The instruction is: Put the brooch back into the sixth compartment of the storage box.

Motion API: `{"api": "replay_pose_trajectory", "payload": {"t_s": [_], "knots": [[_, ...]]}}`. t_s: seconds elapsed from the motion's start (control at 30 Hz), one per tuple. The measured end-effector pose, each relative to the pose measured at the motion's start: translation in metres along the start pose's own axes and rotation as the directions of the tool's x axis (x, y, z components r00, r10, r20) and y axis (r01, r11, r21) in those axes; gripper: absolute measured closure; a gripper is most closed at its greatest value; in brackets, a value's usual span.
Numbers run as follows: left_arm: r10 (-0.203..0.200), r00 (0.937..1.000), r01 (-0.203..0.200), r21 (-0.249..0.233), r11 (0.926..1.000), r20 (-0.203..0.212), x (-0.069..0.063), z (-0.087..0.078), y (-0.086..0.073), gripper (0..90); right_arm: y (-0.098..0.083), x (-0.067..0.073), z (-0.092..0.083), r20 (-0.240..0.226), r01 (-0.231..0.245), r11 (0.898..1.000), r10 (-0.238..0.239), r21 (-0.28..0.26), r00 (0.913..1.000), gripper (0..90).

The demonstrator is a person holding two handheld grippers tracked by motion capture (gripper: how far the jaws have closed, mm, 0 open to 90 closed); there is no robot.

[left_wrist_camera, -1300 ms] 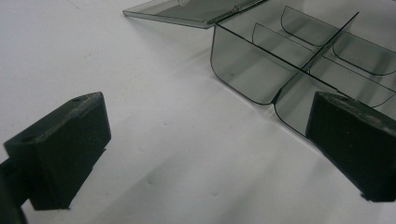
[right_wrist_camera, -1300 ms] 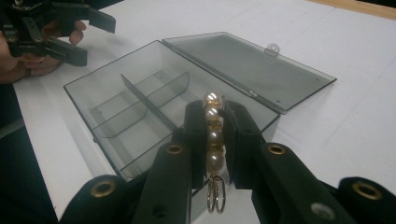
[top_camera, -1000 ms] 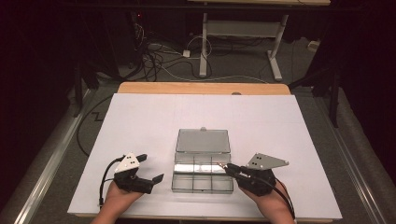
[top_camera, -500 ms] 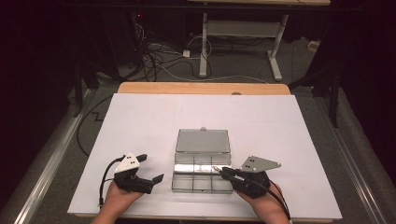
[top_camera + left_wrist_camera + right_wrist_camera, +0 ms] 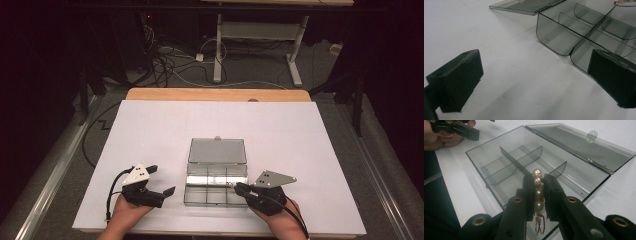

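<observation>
A: Right gripper view: jaws of the right gripper point(image 5: 539, 192) pinched narrow on a pearl-and-gold bead strand point(image 5: 538, 192), with gold rings point(image 5: 539, 224) dangling from its lower end. Held over the near right corner of the smoked-plastic compartment box point(image 5: 486, 155), just above the rim, not yet inside.

B: So, mid-placement by the look of it. Next move?

A: Probably a short push forward over the box wall, then down into one compartment and a release. Calls for care with the curved dividers point(image 5: 524, 160): thin, upright, easy to snag the strand on.

B: And the left gripper?

A: High view: left gripper point(image 5: 161, 183) jaws spread wide, holding nothing, resting left of the box point(image 5: 216, 192) and apart from it. Left gripper view: near left corner of the box point(image 5: 564, 42) just ahead of the jaws, bare white table point(image 5: 499, 50) between.

B: Room to move?

A: Plenty beyond and to both sides of the box. Hinged lid point(image 5: 217, 150) lying flat behind it, latch tab point(image 5: 592, 135) at the far edge, so no obstruction overhead. Near edge of the table close under both hands; little slack for pulling back.
</observation>
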State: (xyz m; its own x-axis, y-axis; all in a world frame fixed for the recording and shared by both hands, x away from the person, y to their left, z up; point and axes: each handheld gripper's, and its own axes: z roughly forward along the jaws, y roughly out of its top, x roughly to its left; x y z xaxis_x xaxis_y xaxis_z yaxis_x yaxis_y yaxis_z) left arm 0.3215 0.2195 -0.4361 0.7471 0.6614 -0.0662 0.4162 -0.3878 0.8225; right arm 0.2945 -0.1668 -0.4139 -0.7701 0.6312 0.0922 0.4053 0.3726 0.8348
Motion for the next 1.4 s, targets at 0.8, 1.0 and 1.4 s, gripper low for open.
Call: {"api": "replay_pose_trajectory", "payload": {"t_s": [0.8, 1.0, 1.4], "knots": [[-0.001, 1.0, 0.001, -0.003, 1.0, 0.002, 0.0, 0.0, 0.0, 0.0, -0.011, 0.002, 0.009, 0.013, -0.002, 0.998, 0.002, 0.068, 0.9999, 81.0], [-0.001, 1.0, 0.001, -0.002, 1.0, 0.002, 0.0, 0.0, 0.0, 0.0, -0.011, 0.002, 0.01, 0.009, 0.002, 0.998, -0.003, 0.068, 1.0, 78.3], [-0.001, 1.0, 0.001, -0.002, 1.0, 0.002, 0.0, 0.0, 0.0, 0.0, -0.007, -0.009, -0.007, 0.019, -0.039, 0.999, 0.039, -0.005, 0.9991, 70.1]]}}
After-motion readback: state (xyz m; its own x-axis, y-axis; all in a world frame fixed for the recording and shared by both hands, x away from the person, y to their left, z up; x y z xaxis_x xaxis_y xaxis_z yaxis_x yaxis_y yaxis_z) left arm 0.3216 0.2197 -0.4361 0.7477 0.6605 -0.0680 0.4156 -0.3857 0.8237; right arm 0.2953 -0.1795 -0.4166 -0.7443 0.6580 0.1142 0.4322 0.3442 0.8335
